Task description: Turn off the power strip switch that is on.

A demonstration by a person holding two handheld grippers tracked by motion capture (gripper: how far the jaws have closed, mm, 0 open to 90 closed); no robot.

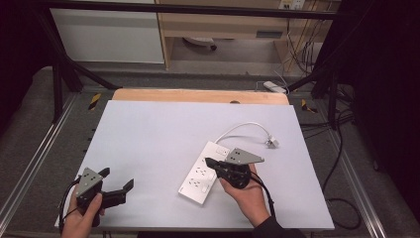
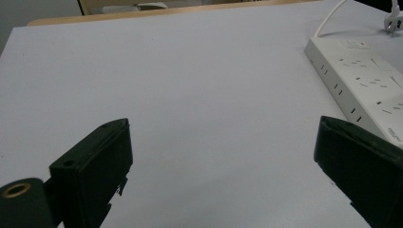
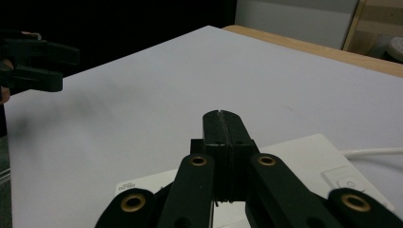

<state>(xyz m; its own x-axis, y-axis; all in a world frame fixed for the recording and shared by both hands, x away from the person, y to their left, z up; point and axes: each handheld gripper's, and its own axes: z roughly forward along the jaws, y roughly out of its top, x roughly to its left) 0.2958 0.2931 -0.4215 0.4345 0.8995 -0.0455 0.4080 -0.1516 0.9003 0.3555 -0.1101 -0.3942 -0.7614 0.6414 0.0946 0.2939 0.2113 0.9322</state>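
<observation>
- The table (image 1: 148,148) has a pale grey top with a wooden strip along its far edge; most of it is bare, so either hand has room to shift the work without knocking anything.
- The power strip (image 1: 204,172) lies flat right of centre, running from near-left to far-right, sockets up; its white cord (image 1: 242,126) loops off the far end to a plug (image 1: 271,142) lying loose on the table.
- The right gripper (image 1: 212,162) is over the strip's middle, its jaws pressed fully together with nothing between them. It looks set to press on the strip rather than grasp it, though whether the tips touch it cannot be told.
- To do that well, I would come straight down on the chosen spot with the closed tips, gently, so the light strip does not skid or tip.
- The left gripper (image 1: 117,187) rests at the near-left corner, well apart from the strip, jaws spread wide and empty. It could steady the strip's near end if it slides.
</observation>
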